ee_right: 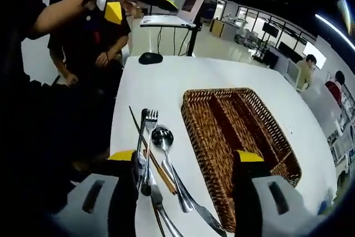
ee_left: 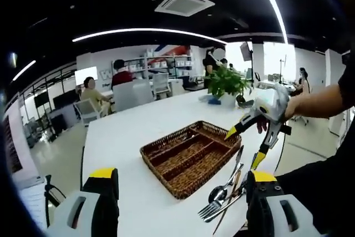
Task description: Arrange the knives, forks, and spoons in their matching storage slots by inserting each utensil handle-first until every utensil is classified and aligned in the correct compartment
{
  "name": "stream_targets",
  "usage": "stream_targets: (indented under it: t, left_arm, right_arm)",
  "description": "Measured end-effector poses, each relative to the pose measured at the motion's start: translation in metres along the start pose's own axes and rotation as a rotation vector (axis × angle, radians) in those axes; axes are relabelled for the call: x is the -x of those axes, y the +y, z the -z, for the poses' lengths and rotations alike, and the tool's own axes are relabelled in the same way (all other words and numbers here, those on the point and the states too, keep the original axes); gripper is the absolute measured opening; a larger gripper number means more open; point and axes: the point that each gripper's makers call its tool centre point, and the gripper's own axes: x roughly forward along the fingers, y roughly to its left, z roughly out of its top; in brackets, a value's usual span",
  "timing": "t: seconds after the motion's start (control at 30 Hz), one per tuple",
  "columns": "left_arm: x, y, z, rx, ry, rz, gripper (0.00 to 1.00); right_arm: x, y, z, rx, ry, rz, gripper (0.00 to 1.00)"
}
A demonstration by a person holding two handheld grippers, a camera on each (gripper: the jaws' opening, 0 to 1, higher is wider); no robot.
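Both my hand-held grippers are open and empty. The fork (ee_right: 150, 131), spoon (ee_right: 166, 148) and knife (ee_right: 152, 190) lie overlapped on the desk (ee_right: 166, 81) beside the basket (ee_right: 238, 137); I could easily pinch two at once.

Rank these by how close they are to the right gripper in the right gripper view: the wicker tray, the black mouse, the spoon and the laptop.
From the right gripper, nearest first:
1. Spoon, lying between the jaws with the other cutlery.
2. Wicker tray, alongside, toward the right jaw.
3. Black mouse, at the table's far edge.
4. Laptop, on a stand beyond the table.
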Motion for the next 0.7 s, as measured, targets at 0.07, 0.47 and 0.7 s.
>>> stream_targets:
  t: [0.07,0.47,0.7]
  left_arm:
    - [0.0,-0.001,0.0,0.002,0.002,0.008,1.0]
    - [-0.002,0.002,0.003,0.026,-0.007,0.008,1.0]
    - [0.0,0.004,0.004,0.038,-0.015,-0.004,1.0]
  right_arm:
    - [-0.01,0.006,0.003,-0.007,0.008,-0.043,0.67]
    - [-0.067,0.02,0.04,0.045,0.124,-0.137,0.45]
    - [-0.077,0.017,0.046,0.031,0.15,-0.15,0.37]
